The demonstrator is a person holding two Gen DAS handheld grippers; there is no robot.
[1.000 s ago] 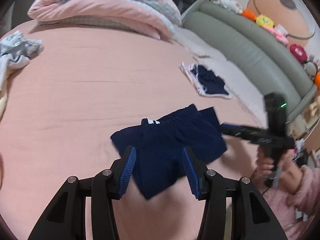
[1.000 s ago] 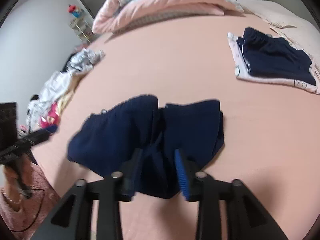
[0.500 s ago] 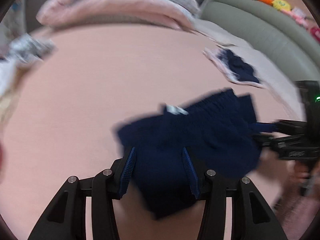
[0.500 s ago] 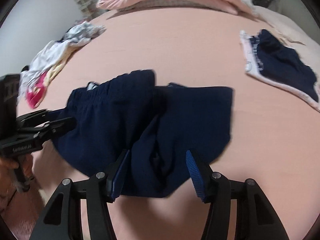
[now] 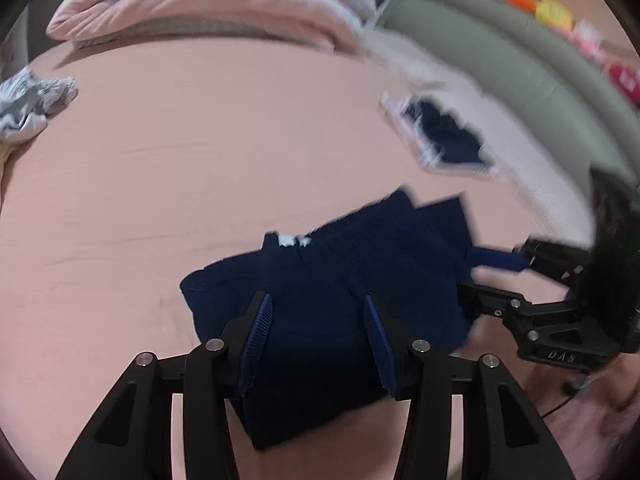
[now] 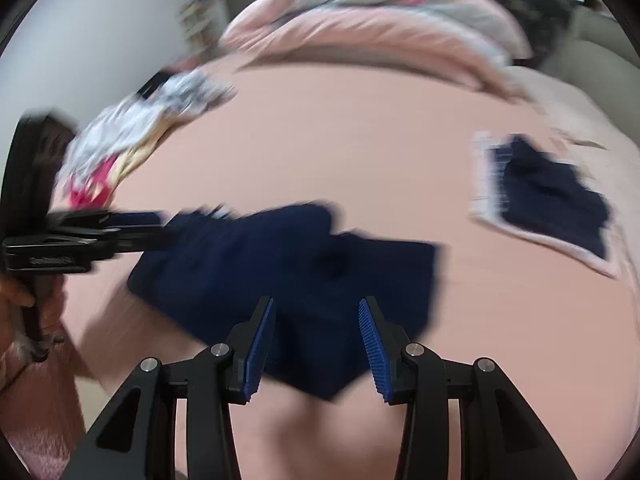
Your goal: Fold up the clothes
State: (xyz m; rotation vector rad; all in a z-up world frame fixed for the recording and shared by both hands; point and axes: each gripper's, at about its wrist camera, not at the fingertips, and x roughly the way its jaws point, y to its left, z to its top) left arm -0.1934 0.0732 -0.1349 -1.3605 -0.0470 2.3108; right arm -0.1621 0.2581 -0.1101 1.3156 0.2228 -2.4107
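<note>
Left wrist: left gripper [image 5: 316, 338] spread wide over navy shorts [image 5: 332, 300] lying on the pink bed [image 5: 200, 140]; nothing gripped. Right wrist: right gripper [image 6: 317, 342] also wide, shorts [image 6: 288, 272] beneath. Blurred, so cloth contact unclear.

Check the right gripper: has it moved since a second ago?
Yes. The right gripper has opened and pulled back from the navy shorts, judged against the folded navy garment lying farther right.

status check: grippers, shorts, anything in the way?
Left gripper open, over navy shorts. Right gripper open at their other side. Shorts partly folded on pink bed. Folded stack lies apart; nothing blocking.
</note>
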